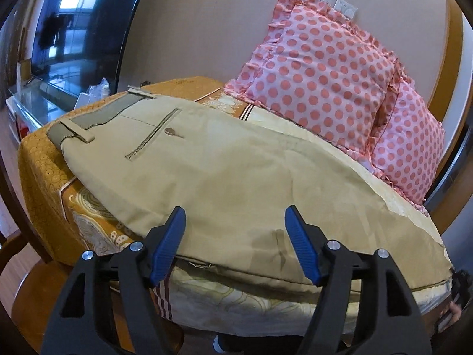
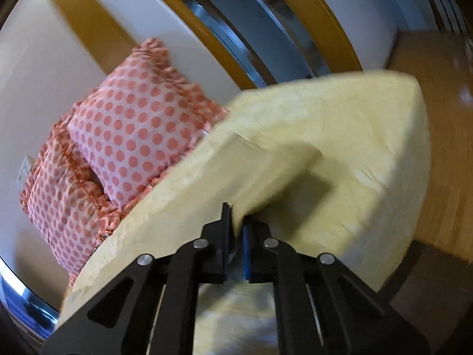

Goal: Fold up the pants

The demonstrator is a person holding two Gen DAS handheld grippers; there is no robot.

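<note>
Right tool (image 2: pixel 236 222) pinches pants (image 1: pixel 236 177); left tool (image 1: pixel 235 227) gapes above them.

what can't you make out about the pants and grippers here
- Left wrist view: the khaki pants leg ends, cut off at the right edge.
- Right wrist view: the fabric the right gripper pinches is motion-blurred, so which part it holds is unclear.
- Left gripper jaws hide the near hem.

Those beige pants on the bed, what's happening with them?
A person is folding them with a handheld gripper in each hand. The pants lie flat across the bed, waistband at the far end, beside two polka-dot pillows. The left gripper is open over the near edge, gripping nothing. The right gripper is shut on the fabric of one end and holds it lifted.
</note>
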